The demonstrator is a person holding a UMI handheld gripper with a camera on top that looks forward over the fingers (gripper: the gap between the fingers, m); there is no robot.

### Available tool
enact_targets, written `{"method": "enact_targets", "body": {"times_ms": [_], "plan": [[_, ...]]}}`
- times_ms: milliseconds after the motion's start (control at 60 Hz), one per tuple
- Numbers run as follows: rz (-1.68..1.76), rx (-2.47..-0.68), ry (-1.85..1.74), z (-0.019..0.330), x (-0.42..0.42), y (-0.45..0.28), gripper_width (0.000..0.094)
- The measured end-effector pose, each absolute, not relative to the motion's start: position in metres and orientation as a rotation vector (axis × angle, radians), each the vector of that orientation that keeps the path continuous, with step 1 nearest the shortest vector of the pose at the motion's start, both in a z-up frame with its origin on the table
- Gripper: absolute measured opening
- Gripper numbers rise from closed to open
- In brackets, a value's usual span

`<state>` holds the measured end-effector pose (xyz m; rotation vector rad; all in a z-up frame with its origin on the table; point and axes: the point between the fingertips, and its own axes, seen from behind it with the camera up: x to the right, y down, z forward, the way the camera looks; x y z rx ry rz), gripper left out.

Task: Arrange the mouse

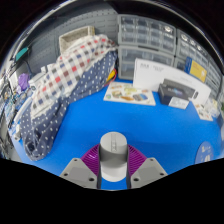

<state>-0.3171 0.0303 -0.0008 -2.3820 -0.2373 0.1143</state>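
Note:
A grey mouse (113, 150) sits between my fingers, seen end on, with its rounded top facing forward. My gripper (113, 162) is shut on it. The purple pads (92, 160) press on both of its sides. The mouse seems to be held just above the blue table top (90, 122). Its underside is hidden.
A heap of plaid and dotted cloth (65, 80) lies beyond the fingers to the left. A flat printed card (128, 95) lies straight ahead. A white box (170, 75) and a small grey item (180, 102) sit to the right. Storage drawers (150, 35) stand at the back.

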Motion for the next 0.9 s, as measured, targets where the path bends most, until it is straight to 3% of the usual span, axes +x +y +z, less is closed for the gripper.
{"method": "enact_targets", "body": {"times_ms": [283,367,433,550,683,900], "plan": [[0.046,-2.048,-0.221,0.209,-0.182,0.059,0.0348],[0.003,-1.998,-0.187,0.247,-0.122,0.053,0.0350],[-0.042,-1.982,-0.154,0.257,-0.073,0.046,0.0349],[-0.075,-2.021,-0.082,0.234,0.003,0.030,0.0348],[-0.104,-2.147,-0.037,0.159,0.061,0.010,0.0346],[-0.020,-2.358,0.006,0.035,0.078,-0.021,0.0346]]}}
